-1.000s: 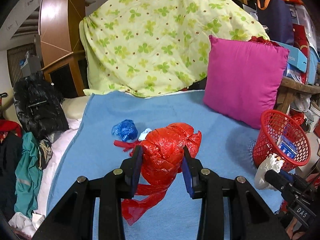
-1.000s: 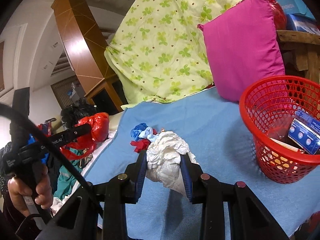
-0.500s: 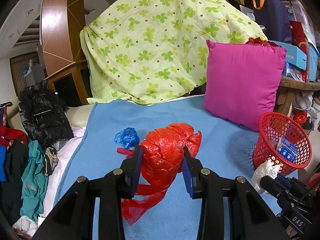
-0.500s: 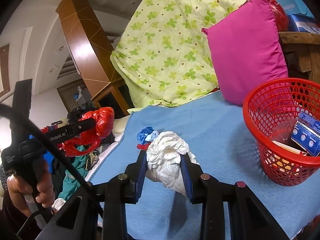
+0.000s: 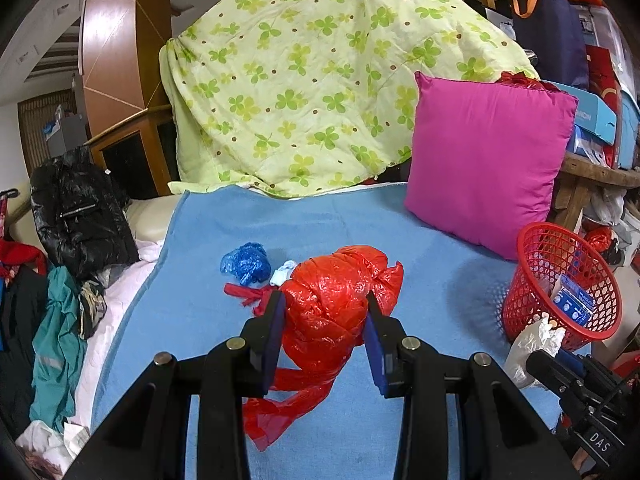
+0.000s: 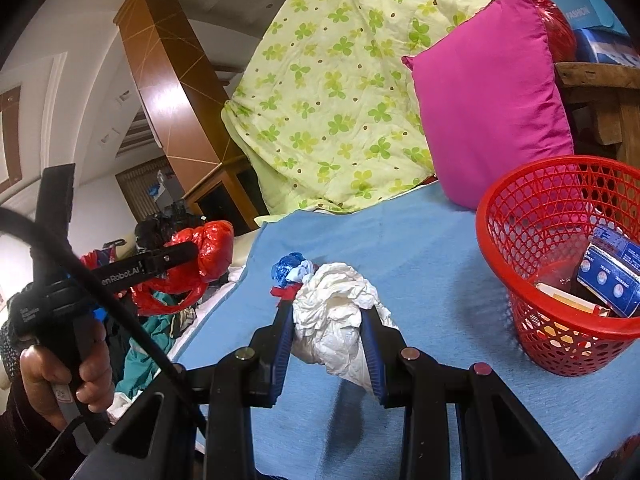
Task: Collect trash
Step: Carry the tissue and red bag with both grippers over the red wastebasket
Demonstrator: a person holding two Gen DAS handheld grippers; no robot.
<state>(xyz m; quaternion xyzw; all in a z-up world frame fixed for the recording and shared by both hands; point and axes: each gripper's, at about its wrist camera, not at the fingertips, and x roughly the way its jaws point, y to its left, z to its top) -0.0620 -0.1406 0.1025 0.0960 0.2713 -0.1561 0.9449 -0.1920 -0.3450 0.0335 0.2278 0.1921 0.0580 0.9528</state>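
The left gripper (image 5: 325, 316) has its two blue-padded jaws clamped on a crumpled red plastic bag (image 5: 340, 292), whose loose tail hangs down between the black arms. The bag is lifted clear of the blue blanket (image 5: 440, 256) that covers the bed. From the other camera the same gripper shows at the left, a hand (image 6: 60, 376) wrapped round its handle and the red bag bulging past its tips.

The right gripper (image 6: 329, 330) is closed on a wad of white crumpled plastic (image 6: 336, 320), squeezed tight between its pads and held above the blanket.

Beyond both loads, towards the blanket's left edge, a small heap of leftovers lies on the cloth: a blue plastic ball (image 5: 246, 262), a pale scrap (image 5: 282, 272) touching it, and a red knotted strip (image 5: 248, 294) just beside them.

At the blanket's right edge stands a red mesh basket (image 6: 516, 216), upright, with a blue printed box (image 6: 612, 276) and some flat packets inside. A magenta cushion (image 5: 488, 160) leans behind it, against a green clover-print quilt (image 5: 312, 80) draped at the far end. Off the left edge a black jacket (image 5: 80, 216) and teal clothing (image 5: 56, 340) are piled.
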